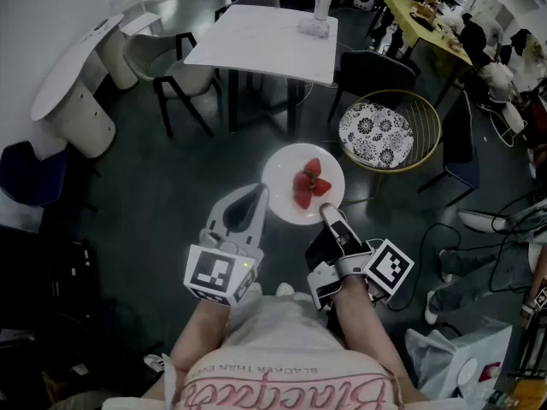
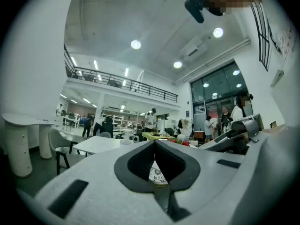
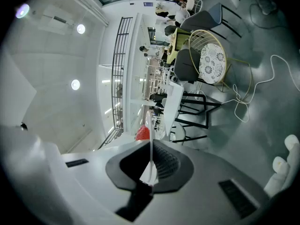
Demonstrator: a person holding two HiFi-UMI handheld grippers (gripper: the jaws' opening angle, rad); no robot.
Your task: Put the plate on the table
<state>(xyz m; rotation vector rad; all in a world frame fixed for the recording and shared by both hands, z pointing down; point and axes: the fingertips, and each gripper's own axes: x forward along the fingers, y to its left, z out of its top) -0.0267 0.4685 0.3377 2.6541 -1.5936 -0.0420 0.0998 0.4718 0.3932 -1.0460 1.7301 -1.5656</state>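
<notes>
the right hand-held gripper [image 1: 329, 217] is clamped on the near rim of the white plate [image 1: 282, 171], held over the floor [image 1: 162, 186] well short of the white surface [image 1: 265, 32]. two strawberries [image 1: 308, 184] lie on the plate. left of the plate, the left hand-held gripper [image 1: 255, 196] is closed on nothing.

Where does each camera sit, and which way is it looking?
Head view: on the head, facing down at left gripper, right gripper, forearms, plate, table.
Left gripper view: on that gripper, facing level across the room; its shut fingers show.
Right gripper view: on that gripper, rolled sideways; its fingers pinch the plate.
All three share the table.
</notes>
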